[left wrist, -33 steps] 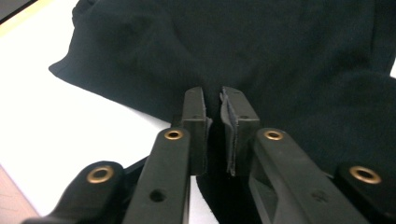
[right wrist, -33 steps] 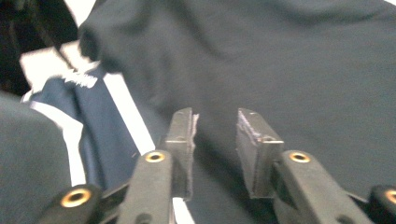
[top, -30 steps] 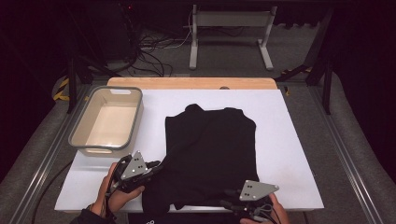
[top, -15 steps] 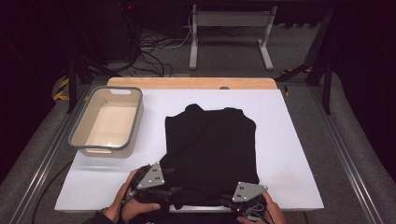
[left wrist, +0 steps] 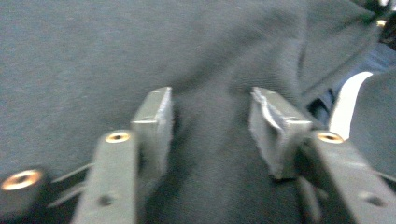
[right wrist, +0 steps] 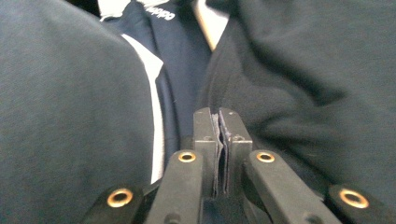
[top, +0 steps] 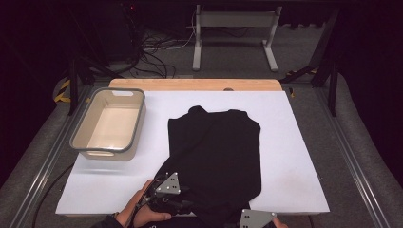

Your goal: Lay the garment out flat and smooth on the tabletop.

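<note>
White table (top: 104, 190): both hands low (near edge) at black garment (top: 214, 152).

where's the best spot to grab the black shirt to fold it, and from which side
Grip the black shirt at its near hem corners, coming in from the person's side of the table. That edge hangs free over the white tabletop, so jaws can slip around it. The left gripper is open over cloth there; the right gripper looks shut.
</note>
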`<state>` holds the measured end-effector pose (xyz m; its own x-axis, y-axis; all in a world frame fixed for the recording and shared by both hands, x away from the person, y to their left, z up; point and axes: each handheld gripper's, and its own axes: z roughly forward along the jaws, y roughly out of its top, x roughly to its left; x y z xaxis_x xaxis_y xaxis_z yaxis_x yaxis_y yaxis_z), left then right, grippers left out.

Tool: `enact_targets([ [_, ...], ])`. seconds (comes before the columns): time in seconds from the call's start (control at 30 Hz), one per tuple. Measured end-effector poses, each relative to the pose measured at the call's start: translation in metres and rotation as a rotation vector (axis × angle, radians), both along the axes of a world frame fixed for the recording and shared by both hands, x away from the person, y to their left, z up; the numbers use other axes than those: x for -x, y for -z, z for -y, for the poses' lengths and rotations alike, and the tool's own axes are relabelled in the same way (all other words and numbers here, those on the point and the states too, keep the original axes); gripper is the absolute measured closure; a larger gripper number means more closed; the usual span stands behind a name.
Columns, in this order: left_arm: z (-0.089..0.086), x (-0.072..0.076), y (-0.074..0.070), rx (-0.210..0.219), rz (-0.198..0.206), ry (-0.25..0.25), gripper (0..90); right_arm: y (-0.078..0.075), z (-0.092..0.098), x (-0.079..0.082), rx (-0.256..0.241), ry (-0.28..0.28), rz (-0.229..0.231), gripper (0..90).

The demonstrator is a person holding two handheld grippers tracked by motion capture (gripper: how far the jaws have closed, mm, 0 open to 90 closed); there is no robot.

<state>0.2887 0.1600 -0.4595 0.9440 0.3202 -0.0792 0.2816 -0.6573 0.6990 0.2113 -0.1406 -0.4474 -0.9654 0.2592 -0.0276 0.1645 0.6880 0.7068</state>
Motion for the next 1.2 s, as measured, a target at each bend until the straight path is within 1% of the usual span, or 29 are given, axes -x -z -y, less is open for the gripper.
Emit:
enact_targets([
  [0.03,-0.001,0.000,0.000,0.011,-0.035,0.048,66.2,-0.001,0.001,0.001,-0.005,0.000,0.003,84.3],
  [0.07,-0.001,0.001,0.000,0.011,-0.046,0.052,72.4,-0.002,0.003,0.000,-0.022,0.004,-0.001,80.2],
  [0.1,-0.001,0.000,-0.001,0.014,-0.055,0.065,75.4,-0.004,0.005,-0.001,-0.044,0.016,0.004,76.9],
  [0.13,-0.001,0.000,-0.001,0.014,-0.055,0.065,83.7,-0.007,0.007,-0.002,-0.066,0.035,0.008,75.0],
  [0.17,-0.001,0.000,-0.002,0.004,-0.068,0.086,85.3,-0.011,0.011,-0.004,-0.092,0.056,0.012,72.3],
  [0.23,-0.003,0.001,-0.003,0.005,-0.065,0.089,87.6,-0.015,0.017,-0.007,-0.122,0.103,0.030,64.7],
  [0.27,-0.003,0.002,-0.004,0.002,-0.068,0.091,88.1,-0.017,0.021,-0.010,-0.136,0.133,0.043,63.4],
  [0.33,-0.003,0.006,-0.005,0.005,-0.071,0.102,88.8,-0.019,0.029,-0.016,-0.171,0.215,0.071,55.2],
  [0.4,-0.002,0.013,-0.008,0.002,-0.060,0.121,89.4,-0.019,0.038,-0.024,-0.191,0.292,0.088,56.2],
  [0.47,0.000,0.022,-0.011,0.007,-0.044,0.138,90.0,-0.017,0.046,-0.033,-0.194,0.370,0.110,54.6],
  [0.5,0.001,0.027,-0.012,0.024,-0.047,0.154,90.0,-0.016,0.050,-0.038,-0.192,0.406,0.119,54.5],
  [0.53,0.002,0.032,-0.014,0.030,-0.041,0.159,90.0,-0.014,0.054,-0.044,-0.192,0.432,0.116,54.1],
  [0.6,0.006,0.042,-0.017,0.018,-0.016,0.184,90.0,-0.008,0.060,-0.055,-0.185,0.489,0.103,53.0],
  [0.67,0.007,0.049,-0.020,0.014,0.009,0.185,90.0,-0.002,0.066,-0.066,-0.171,0.528,0.072,52.1],
  [0.7,0.006,0.051,-0.022,0.013,0.022,0.177,90.0,0.001,0.068,-0.072,-0.157,0.553,0.072,50.3],
  [0.73,0.004,0.051,-0.023,0.019,0.039,0.165,90.0,0.004,0.069,-0.077,-0.142,0.581,0.066,48.5],
  [0.77,-0.001,0.049,-0.025,0.040,0.055,0.133,90.0,0.007,0.071,-0.082,-0.129,0.603,0.054,46.8],
  [0.8,-0.001,0.049,-0.025,0.040,0.055,0.133,90.0,0.009,0.073,-0.086,-0.120,0.622,0.045,45.0],
  [0.83,-0.012,0.044,-0.028,0.074,0.090,0.028,87.3,0.011,0.074,-0.090,-0.115,0.646,0.031,43.2],
  [0.9,-0.024,0.037,-0.031,0.072,0.135,-0.055,77.5,0.015,0.076,-0.095,-0.106,0.660,0.003,41.7],
  [0.93,-0.031,0.033,-0.030,0.073,0.152,-0.093,73.8,0.015,0.076,-0.096,-0.104,0.661,0.000,41.6],
  [0.97,-0.037,0.028,-0.029,0.080,0.154,-0.118,74.2,0.015,0.075,-0.096,-0.102,0.665,0.005,41.3],
  [1.0,-0.042,0.023,-0.027,0.075,0.156,-0.151,72.7,0.015,0.074,-0.097,-0.092,0.663,0.010,41.3],
  [1.03,-0.045,0.018,-0.024,0.065,0.159,-0.188,68.1,0.015,0.074,-0.097,-0.086,0.660,0.014,41.4],
  [1.07,-0.048,0.012,-0.020,0.057,0.146,-0.212,63.6,0.015,0.073,-0.098,-0.078,0.658,0.022,43.5],
  [1.1,-0.048,0.012,-0.020,0.057,0.146,-0.212,63.2,0.015,0.072,-0.098,-0.071,0.649,0.031,49.5],
  [1.13,-0.051,-0.001,-0.012,0.032,0.131,-0.243,60.7,0.015,0.071,-0.099,-0.076,0.629,0.036,57.7],
  [1.17,-0.051,-0.007,-0.008,0.023,0.119,-0.266,58.1,0.015,0.070,-0.100,-0.077,0.619,0.037,61.6],
  [1.2,-0.050,-0.012,-0.004,0.005,0.110,-0.277,54.3,0.015,0.069,-0.102,-0.078,0.607,0.038,68.5],
])
